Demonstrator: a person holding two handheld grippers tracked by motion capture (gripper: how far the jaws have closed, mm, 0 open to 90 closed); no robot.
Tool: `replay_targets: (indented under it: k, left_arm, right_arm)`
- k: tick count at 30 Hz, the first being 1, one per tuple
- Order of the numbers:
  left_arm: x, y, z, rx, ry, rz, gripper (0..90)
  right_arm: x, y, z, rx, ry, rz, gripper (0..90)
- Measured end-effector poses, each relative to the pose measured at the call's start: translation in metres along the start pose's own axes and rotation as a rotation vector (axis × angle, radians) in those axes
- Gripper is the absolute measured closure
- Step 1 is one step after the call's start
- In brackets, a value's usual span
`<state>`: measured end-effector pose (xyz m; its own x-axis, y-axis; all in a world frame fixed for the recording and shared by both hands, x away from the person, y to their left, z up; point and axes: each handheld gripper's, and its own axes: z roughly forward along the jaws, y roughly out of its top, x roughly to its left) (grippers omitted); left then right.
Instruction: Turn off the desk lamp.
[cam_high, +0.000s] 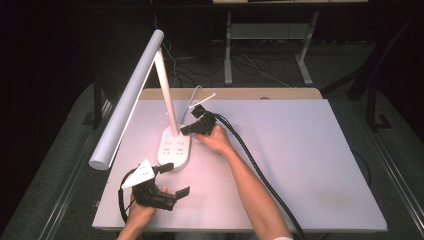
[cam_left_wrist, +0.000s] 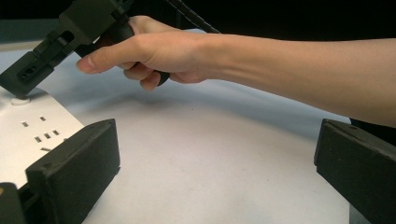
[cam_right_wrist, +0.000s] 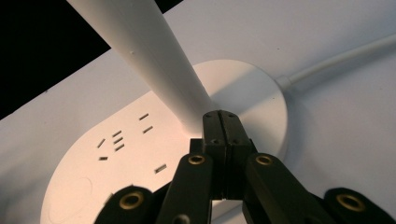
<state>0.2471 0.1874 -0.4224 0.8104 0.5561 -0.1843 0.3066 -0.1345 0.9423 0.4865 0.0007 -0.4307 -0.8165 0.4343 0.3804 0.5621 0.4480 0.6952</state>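
One white desk lamp (cam_high: 150, 100) stands on the surface (cam_high: 300, 165), in its left half and nearer the far edge than the near one. The lamp comprises one oval base (cam_high: 174, 148), one slanted stem (cam_high: 166, 92) rising from the far end of that base, and one long cylindrical head (cam_high: 127, 102) that reaches out past the left edge of the surface. The top of the base carries groups of socket slots (cam_right_wrist: 116, 140). In the left gripper view one small round button (cam_left_wrist: 19, 100) lies on the base. One white cord (cam_right_wrist: 336, 63) leaves the round end of the base and runs off across the surface.

Right gripper (cam_high: 186, 130): clenched, the two jaws pressed flat together with nothing between them. Its tip rests on the base at the foot of the stem; in the left gripper view that tip (cam_left_wrist: 21, 84) sits on the round button. The right hand (cam_high: 216, 139) grips its handle, and one black cable (cam_high: 250, 160) trails back toward the near edge.

Left gripper (cam_high: 175, 180): released, the two jaws standing wide apart and holding nothing. It is at the near left corner of the surface, just beside the near end of the base, one jaw lying close to the rim of the base. The left hand (cam_high: 142, 207) holds it from below.
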Motion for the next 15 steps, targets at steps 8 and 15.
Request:
replay_targets:
  k: [8, 15]
  left_arm:
    - [-0.0007, 0.0002, 0.0010, 0.005, 0.001, 0.002, 0.0]
    - [-0.0006, 0.0003, 0.0010, 0.004, 0.003, 0.002, 0.0]
  right_arm:
    - [0.0031, 0.0009, 0.0015, 0.008, -0.012, -0.003, 90.0]
    - [0.0039, 0.0008, 0.0016, 0.010, -0.029, -0.002, 90.0]
